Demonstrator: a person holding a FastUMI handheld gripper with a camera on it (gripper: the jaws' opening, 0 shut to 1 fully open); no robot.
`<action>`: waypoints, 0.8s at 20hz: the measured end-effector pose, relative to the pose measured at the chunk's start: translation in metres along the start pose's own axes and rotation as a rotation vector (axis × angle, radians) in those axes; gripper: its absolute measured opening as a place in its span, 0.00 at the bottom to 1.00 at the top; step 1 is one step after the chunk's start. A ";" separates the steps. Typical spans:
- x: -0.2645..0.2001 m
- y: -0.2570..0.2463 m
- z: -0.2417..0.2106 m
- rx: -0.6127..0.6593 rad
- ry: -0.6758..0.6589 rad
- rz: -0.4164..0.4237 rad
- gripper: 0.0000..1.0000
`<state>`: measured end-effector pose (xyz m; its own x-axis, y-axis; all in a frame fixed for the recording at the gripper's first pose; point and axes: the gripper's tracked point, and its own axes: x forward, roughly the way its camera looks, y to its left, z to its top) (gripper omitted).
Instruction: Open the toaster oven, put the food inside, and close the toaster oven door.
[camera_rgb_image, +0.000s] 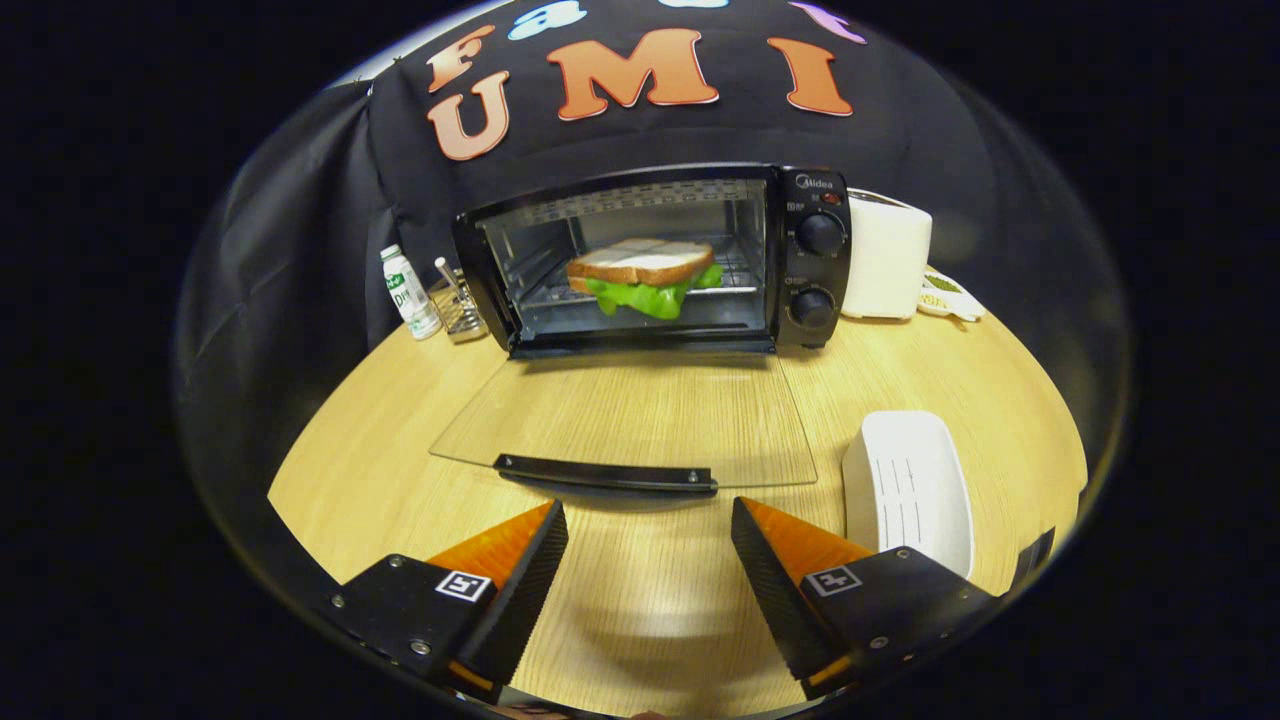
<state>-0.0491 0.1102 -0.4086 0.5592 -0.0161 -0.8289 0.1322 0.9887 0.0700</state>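
Observation:
A black toaster oven stands at the back of the wooden table. Its glass door lies folded down flat toward me, with the dark handle along its near edge. A sandwich of white bread with green lettuce rests on the rack inside the oven. My gripper is open, its fingers wide apart with nothing between them. The handle lies just ahead of the fingertips, a little to the left of the gap.
A white rectangular plate lies on the table beside the right finger. A white appliance and a small dish stand right of the oven. A small bottle and a metal holder stand left of it.

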 end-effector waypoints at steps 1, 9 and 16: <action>0.000 0.005 -0.004 -0.004 0.008 0.004 0.98; 0.026 0.023 -0.016 -0.082 0.057 0.005 0.99; 0.043 0.026 -0.012 -0.090 0.061 -0.019 0.99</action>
<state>-0.0314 0.1375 -0.4493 0.5065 -0.0283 -0.8618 0.0666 0.9978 0.0064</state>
